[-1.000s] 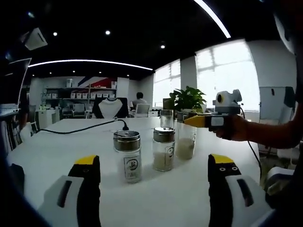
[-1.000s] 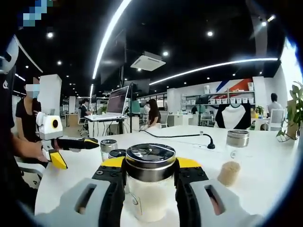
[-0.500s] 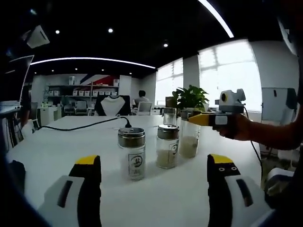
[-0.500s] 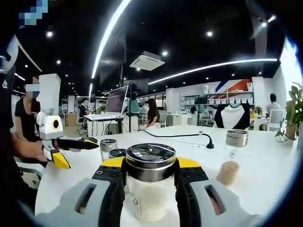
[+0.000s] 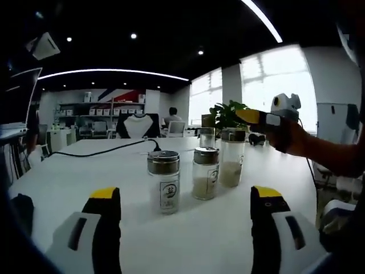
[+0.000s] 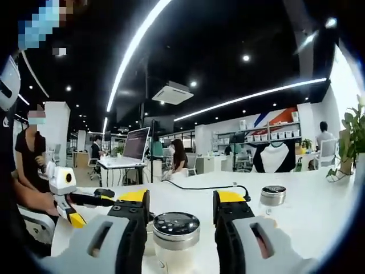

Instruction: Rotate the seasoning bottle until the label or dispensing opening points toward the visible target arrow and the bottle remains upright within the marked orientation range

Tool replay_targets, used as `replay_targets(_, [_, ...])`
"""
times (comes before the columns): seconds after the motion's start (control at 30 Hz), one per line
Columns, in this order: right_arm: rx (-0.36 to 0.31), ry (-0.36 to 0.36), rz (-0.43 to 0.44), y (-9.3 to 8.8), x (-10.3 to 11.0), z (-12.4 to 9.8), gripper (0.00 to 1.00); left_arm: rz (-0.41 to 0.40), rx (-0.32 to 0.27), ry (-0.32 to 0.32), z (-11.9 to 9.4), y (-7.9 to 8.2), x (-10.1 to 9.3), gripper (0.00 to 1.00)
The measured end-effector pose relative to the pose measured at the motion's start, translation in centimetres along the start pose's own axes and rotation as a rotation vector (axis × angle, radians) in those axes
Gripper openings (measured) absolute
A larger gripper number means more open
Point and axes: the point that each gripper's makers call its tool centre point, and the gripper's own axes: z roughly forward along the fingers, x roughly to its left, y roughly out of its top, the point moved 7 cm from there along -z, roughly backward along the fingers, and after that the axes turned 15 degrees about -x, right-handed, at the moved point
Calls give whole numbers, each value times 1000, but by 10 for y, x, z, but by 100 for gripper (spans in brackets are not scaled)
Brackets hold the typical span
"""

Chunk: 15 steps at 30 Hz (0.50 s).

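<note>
White worktop (image 5: 68, 177), landmark for all entries below

- Seasoning bottle, labelled (image 5: 163, 181): glass, metal cap, pale contents, printed label facing the left gripper view; upright near the worktop's middle
- Seasoning bottle, second (image 5: 205, 173): just beside the labelled one, toward the window side, upright
- Seasoning bottle, third (image 5: 231, 157): tallest of the row in the left gripper view, next along, upright on the worktop; seen in the right gripper view from above, its round metal cap (image 6: 175, 223) lies low between the right gripper's two jaws
- Fourth jar (image 6: 272, 196): metal cap, stands apart on the far side of the worktop in the right gripper view
- Black cable with plug (image 5: 108, 150): trails across the far part of the worktop
- Potted plant (image 5: 223, 116): at the worktop's far edge by the windows
- Left gripper (image 5: 185, 200): jaws spread wide, nothing between them, hovering at the near edge of the worktop, short of the bottles
- Right gripper (image 6: 179, 205): yellow-tipped jaws apart, raised above the third bottle, the cap sitting in the gap without visible contact; also seen from the left gripper view (image 5: 251, 116), held in a hand above that bottle
</note>
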Motion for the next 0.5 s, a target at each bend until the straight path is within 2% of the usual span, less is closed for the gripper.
replay_targets(0.1, [16, -28, -42, 2, -7, 0, 48, -3, -12, -2, 0, 2, 0, 100])
replay_targets(0.2, [38, -65, -41, 0, -17, -3, 49, 4, -11, -7, 1, 3, 0, 100])
replay_targets(0.37, [84, -167, -42, -12, -46, -8, 53, 47, 13, -21, 0, 2, 0, 100])
replay_targets(0.5, [104, -201, -44, -18, -63, -6, 52, 67, 54, -22, -2, -4, 2, 100])
